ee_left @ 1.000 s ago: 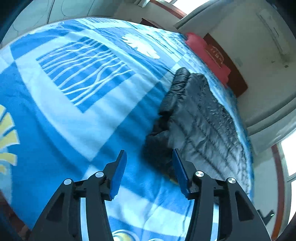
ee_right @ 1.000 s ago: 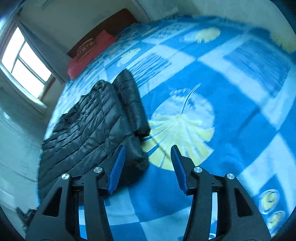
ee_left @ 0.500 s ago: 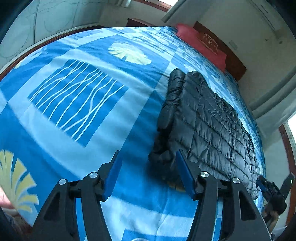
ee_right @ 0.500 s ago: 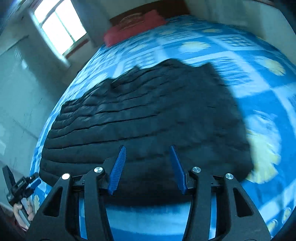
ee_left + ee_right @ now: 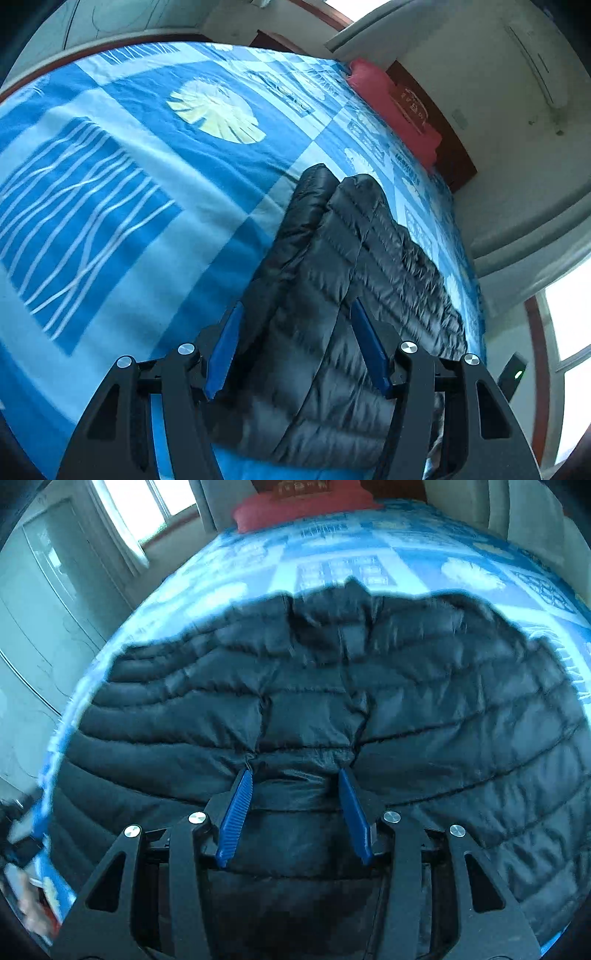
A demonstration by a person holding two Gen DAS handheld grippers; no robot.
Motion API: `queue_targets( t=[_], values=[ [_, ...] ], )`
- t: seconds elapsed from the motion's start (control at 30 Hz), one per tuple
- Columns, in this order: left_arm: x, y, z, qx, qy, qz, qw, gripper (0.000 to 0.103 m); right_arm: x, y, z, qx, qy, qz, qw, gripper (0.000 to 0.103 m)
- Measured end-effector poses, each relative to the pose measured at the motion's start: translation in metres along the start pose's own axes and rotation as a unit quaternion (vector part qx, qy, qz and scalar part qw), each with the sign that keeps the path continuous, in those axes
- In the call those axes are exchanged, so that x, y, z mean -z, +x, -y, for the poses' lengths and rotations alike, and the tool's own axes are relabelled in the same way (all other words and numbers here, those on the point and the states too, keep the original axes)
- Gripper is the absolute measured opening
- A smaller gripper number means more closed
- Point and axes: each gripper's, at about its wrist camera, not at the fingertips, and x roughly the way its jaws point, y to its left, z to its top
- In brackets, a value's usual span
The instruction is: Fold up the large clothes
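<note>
Jacket point(image 5: 424, 716), black, quilted and puffy, lay spread on the blue bedspread point(image 5: 110, 192), likely light, soft and slippery, best pinched at a stitched hem or sleeve edge, with left gripper point(image 5: 295, 325) and right gripper point(image 5: 293, 794) both spread wide, fabric bulging between ungripped.

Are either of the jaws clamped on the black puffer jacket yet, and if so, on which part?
Nothing is held. The left gripper and right gripper both stand open with the jacket lying between their fingers, not pinched.

The right claw point(image 5: 295, 779) gapes over the black puffer jacket point(image 5: 443, 709).
</note>
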Motion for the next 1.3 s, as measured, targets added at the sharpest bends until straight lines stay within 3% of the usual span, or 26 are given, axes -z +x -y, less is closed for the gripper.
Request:
queue_targets(
  t=[0.37,0.53,0.57,0.63,0.73,0.93,1.1,1.3],
  values=[
    [-0.031,0.054,-0.010,0.002,-0.054,-0.019,0.9984,0.072,0.009,0.003,-0.002,0.001,0.000,0.015,1.000,0.049],
    [-0.032,0.072,-0.020,0.028,-0.075,-0.046,0.9957,0.075,0.010,0.004,0.000,-0.001,0.001,0.017,1.000,0.049],
    [-0.031,0.072,-0.017,0.030,-0.063,-0.045,0.9965,0.073,0.010,0.004,0.000,-0.001,0.001,0.018,1.000,0.049],
    [-0.028,0.073,-0.012,0.024,-0.038,-0.042,0.9981,0.058,0.011,0.004,0.000,0.000,0.000,0.019,1.000,0.049],
    [-0.026,0.073,-0.008,0.021,-0.027,-0.039,0.9987,0.044,0.012,0.005,-0.001,0.002,-0.003,0.021,1.000,0.049],
    [-0.020,0.052,0.016,0.001,0.010,-0.008,0.9999,0.025,0.012,0.005,-0.002,0.002,-0.002,0.024,1.000,0.049],
    [-0.018,0.020,0.056,0.002,0.047,0.024,0.9986,0.022,0.014,-0.007,0.000,-0.006,0.004,0.044,0.999,0.049],
    [0.000,-0.013,0.129,0.002,0.117,0.063,0.9911,0.022,0.014,-0.059,0.033,0.003,0.020,0.085,0.996,0.053]
  ],
)
